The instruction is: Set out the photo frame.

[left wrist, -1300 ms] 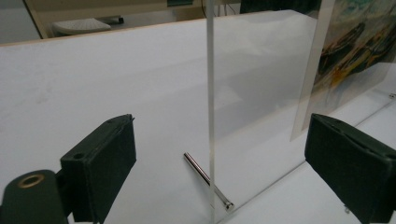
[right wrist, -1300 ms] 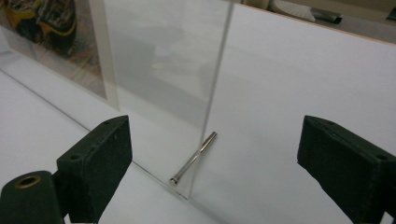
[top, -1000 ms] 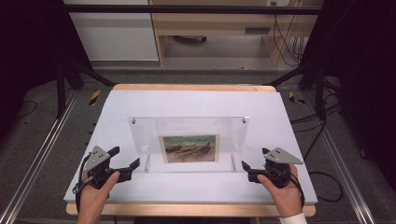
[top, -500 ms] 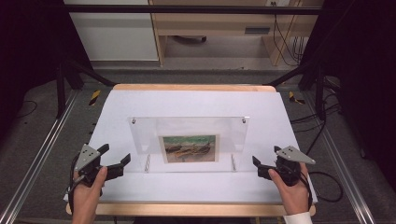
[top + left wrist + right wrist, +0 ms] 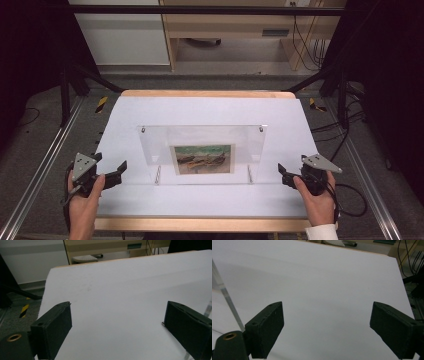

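A clear acrylic picture frame (image 5: 200, 145) stands upright at the middle of the white table (image 5: 210, 110), with a small landscape painting (image 5: 202, 159) in its lower centre. My left gripper (image 5: 119, 172) hovers near the table's front left, apart from the frame, its jaws open and holding nothing. My right gripper (image 5: 283, 175) is at the front right, likewise open and apart from the frame. In the left gripper view my left gripper (image 5: 117, 325) spans bare white table. In the right gripper view my right gripper (image 5: 327, 322) does the same, with the frame's edge (image 5: 227, 298) at left.
The table's wooden front edge (image 5: 200, 224) runs between the person's hands. Metal rails (image 5: 45, 165) flank the table on the floor. A wooden desk (image 5: 235, 25) and cables (image 5: 305, 40) lie beyond the far edge.
Both grippers have drawn outward and back from the frame's lower corners toward the table's front corners. The frame has stayed in place.
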Tool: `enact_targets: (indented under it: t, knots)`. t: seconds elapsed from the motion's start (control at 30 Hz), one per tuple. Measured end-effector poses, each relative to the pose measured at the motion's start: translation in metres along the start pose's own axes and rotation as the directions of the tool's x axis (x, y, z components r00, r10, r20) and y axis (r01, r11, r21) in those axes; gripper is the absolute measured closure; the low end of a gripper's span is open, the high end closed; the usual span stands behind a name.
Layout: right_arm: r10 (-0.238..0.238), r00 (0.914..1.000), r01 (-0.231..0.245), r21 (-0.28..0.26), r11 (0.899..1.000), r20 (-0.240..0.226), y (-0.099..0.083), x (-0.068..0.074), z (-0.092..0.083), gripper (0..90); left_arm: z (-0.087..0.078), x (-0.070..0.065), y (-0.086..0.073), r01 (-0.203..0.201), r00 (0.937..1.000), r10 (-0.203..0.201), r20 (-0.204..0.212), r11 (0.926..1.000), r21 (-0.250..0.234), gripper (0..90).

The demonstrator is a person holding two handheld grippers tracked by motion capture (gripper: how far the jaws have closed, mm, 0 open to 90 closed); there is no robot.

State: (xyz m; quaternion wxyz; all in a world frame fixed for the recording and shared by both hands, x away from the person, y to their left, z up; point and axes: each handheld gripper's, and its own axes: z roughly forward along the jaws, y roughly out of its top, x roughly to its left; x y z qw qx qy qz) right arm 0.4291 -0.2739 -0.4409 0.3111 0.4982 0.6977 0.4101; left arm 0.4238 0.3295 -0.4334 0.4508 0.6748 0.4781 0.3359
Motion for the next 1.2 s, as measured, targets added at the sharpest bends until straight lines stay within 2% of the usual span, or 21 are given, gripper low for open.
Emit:
enact_targets:
  t: [0.27, 0.4, 0.6, 0.8, 0.93, 0.97, 1.0, 1.2]
  knots:
    - [0.018, 0.9993, -0.018, 0.014, 1.000, 0.032, -0.004, -0.011, 0.003, 12.4, 0.002, 0.011, -0.003, -0.010, 0.9992, 0.011, -0.037, 0.9995, 0.030, 7.5]
    - [0.025, 0.9990, -0.026, 0.028, 0.999, 0.038, -0.006, -0.016, 0.005, 12.3, 0.003, 0.014, -0.005, -0.029, 0.9982, 0.032, -0.051, 0.9979, 0.057, 7.6]
    - [0.036, 0.9984, -0.038, 0.042, 0.998, 0.044, -0.008, -0.019, 0.007, 12.3, 0.006, 0.016, -0.007, -0.037, 0.9977, 0.042, -0.053, 0.9955, 0.087, 7.6]
    - [0.046, 0.9980, -0.049, 0.066, 0.997, 0.043, -0.010, -0.023, 0.008, 12.2, 0.010, 0.017, -0.010, -0.057, 0.9964, 0.065, -0.054, 0.9878, 0.145, 7.6]
    - [0.054, 0.9975, -0.059, 0.124, 0.991, 0.046, -0.013, -0.022, 0.011, 12.2, 0.013, 0.016, -0.012, -0.068, 0.9947, 0.081, -0.063, 0.9787, 0.194, 7.7]
    - [0.051, 0.9977, -0.057, 0.130, 0.990, 0.045, -0.014, -0.022, 0.011, 12.1, 0.013, 0.016, -0.012, -0.068, 0.9947, 0.081, -0.063, 0.9787, 0.194, 7.7]
    - [0.050, 0.9979, -0.055, 0.140, 0.989, 0.040, -0.015, -0.022, 0.012, 12.0, 0.014, 0.016, -0.012, -0.064, 0.9946, 0.080, -0.066, 0.9753, 0.211, 7.8]
    - [0.043, 0.9982, -0.049, 0.152, 0.987, 0.041, -0.016, -0.019, 0.011, 11.9, 0.014, 0.016, -0.013, -0.046, 0.9959, 0.063, -0.065, 0.9713, 0.233, 8.2]
